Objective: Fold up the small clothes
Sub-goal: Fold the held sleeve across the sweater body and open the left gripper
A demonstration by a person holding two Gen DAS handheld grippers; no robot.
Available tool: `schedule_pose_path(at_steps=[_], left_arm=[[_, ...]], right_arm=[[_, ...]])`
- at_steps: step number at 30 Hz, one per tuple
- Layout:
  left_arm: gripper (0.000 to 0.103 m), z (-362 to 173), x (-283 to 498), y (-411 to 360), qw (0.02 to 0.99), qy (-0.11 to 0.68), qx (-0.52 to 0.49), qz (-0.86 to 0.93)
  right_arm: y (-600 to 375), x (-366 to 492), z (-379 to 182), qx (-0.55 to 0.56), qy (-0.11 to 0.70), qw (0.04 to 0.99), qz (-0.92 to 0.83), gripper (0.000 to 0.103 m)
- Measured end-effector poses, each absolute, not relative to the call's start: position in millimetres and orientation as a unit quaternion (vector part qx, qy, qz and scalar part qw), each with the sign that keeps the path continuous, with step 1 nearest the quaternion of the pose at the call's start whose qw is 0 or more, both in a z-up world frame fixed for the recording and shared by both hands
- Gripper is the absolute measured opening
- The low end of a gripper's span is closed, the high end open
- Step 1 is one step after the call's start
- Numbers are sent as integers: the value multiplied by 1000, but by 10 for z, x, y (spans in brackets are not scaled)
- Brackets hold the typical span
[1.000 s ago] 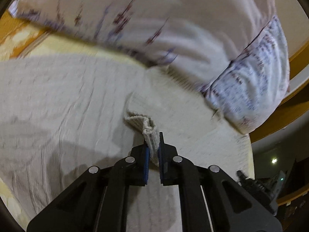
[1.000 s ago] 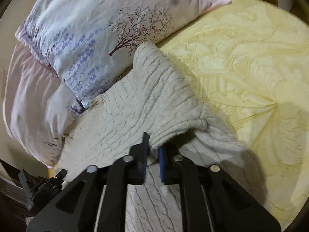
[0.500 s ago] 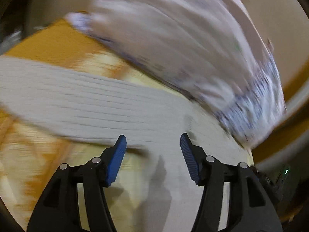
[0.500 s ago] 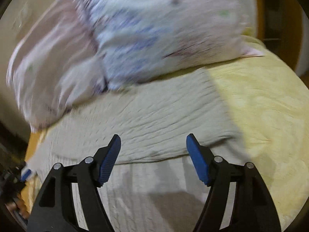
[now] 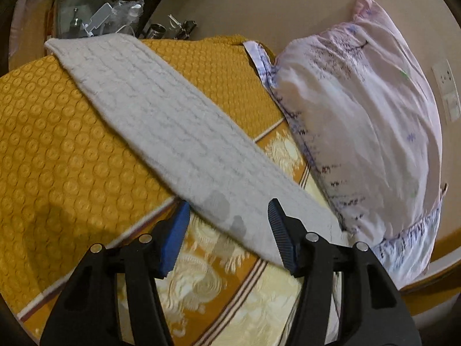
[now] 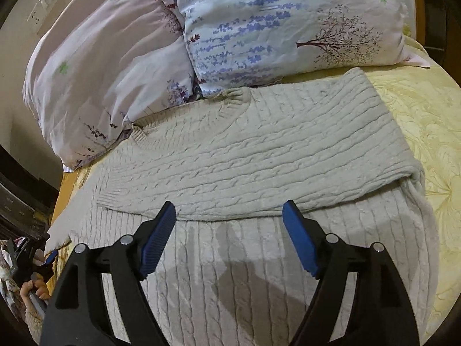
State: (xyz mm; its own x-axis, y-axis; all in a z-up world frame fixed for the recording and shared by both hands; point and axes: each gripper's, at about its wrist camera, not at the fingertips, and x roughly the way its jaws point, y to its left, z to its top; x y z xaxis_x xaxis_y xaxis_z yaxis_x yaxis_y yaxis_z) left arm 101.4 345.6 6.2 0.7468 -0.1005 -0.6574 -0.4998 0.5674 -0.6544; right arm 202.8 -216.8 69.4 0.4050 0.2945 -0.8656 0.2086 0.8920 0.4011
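Now, sweater: we see the cream cable-knit sweater (image 6: 259, 150) flat on the bed, one sleeve folded across its chest.
Left sleeve (image 5: 173, 132): runs straight ahead from our left gripper (image 5: 229, 230), long axis away-left.
Right gripper (image 6: 229, 232): fingers apart, empty, over the body.
Left gripper: apart, empty, nearer the unfolded sleeve.
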Motion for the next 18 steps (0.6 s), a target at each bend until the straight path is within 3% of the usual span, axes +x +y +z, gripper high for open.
schedule_pose_path(at_steps=[5, 10, 18], left_arm=[[41, 3, 1029, 3688, 804, 319, -484, 133], [9, -61, 1046, 3789, 799, 317, -492, 137], [5, 398, 1160, 3537, 841, 260, -465, 95]], right_arm=[[-2196, 2010, 718, 235, 544, 805, 29, 78], [-2245, 1987, 737, 242, 542, 804, 31, 78], [-2385, 1940, 783, 252, 530, 809, 32, 78]])
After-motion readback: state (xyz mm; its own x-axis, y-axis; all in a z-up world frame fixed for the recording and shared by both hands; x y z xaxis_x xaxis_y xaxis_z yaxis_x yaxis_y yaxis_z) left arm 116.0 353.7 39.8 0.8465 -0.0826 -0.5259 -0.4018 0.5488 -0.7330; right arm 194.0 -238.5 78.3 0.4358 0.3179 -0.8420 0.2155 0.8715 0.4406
